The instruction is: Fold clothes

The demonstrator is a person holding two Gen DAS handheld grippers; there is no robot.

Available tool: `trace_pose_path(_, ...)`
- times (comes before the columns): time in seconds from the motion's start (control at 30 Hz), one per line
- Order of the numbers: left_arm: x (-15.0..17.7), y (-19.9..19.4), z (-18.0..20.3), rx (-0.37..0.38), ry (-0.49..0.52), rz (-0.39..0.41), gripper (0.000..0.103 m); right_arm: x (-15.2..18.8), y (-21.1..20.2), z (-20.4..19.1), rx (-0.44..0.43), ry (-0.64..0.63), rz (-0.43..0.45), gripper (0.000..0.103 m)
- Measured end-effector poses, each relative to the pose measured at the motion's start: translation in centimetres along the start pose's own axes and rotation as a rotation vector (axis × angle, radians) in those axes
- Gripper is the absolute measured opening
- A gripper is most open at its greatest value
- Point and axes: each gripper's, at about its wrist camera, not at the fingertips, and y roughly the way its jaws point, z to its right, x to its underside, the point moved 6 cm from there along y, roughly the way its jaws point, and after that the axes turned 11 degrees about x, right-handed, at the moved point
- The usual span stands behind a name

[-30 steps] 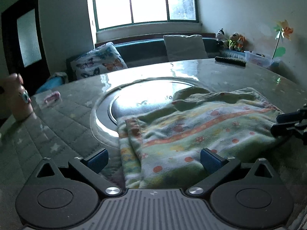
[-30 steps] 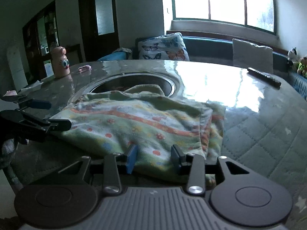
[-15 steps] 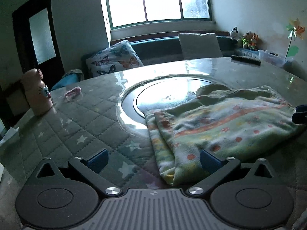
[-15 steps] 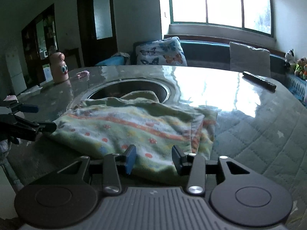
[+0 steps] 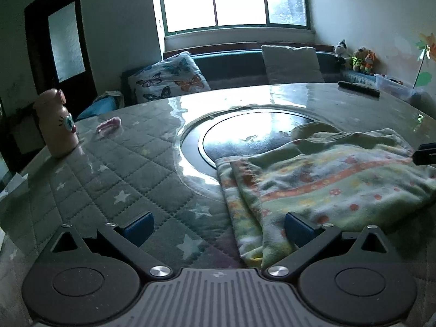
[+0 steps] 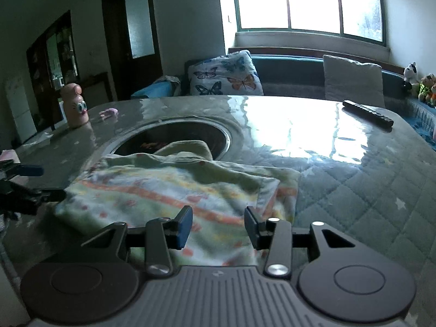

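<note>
A: So, where does the folded garment [image 5: 327, 185] lie?

B: It lies flat on the round table [image 5: 114, 174], on the quilted star-patterned cover, with its far edge reaching over the rim of the dark round inset [image 5: 245, 139] at the table's centre. It is a green fleece piece with orange stripes and small flowers, doubled over, so layered edges show along one side.

A: And the left gripper [image 5: 218, 227]?

B: Its fingers are spread wide. One blue pad [image 5: 137, 224] sits over bare cover; the other is at the garment's near corner. Nothing is held between them.

A: The right gripper [image 6: 218, 227]?

B: Also parted, holding nothing. Both pads hover at the garment's near edge, with the printed cloth showing in the gap. In the right wrist view the left gripper appears at the cloth's left end.

A: What else stands on the table?

B: A pink cartoon-faced bottle [image 5: 55, 125] stands near the far left edge, with a small pink object [image 5: 109, 126] just beside it. A black remote control [image 6: 368, 114] lies near the far right edge. Beyond the table, a butterfly cushion [image 6: 226, 73] and a plain white cushion [image 6: 353, 80] lean on a bench under the window [image 6: 308, 2], and stuffed toys [image 5: 354, 54] sit in the corner.
</note>
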Motion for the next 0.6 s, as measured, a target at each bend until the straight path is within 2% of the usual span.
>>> trace_pose_path(0.2,-0.4,0.4,-0.7,0.027,-0.057,-0.019,0.102,-0.1,3.1,0.9,0.023,0.015,-0.037,0.042)
trace_pose_path(0.37,-1.1,1.1,-0.6,0.073,-0.091,-0.026,0.087,-0.7,4.2,1.5,0.052,0.013,-0.045,0.041)
trace_pose_path(0.6,-1.6,2.4,-0.5,0.104,-0.114,-0.042,0.078,-1.7,6.0,1.5,0.066,-0.021,-0.044,0.041)
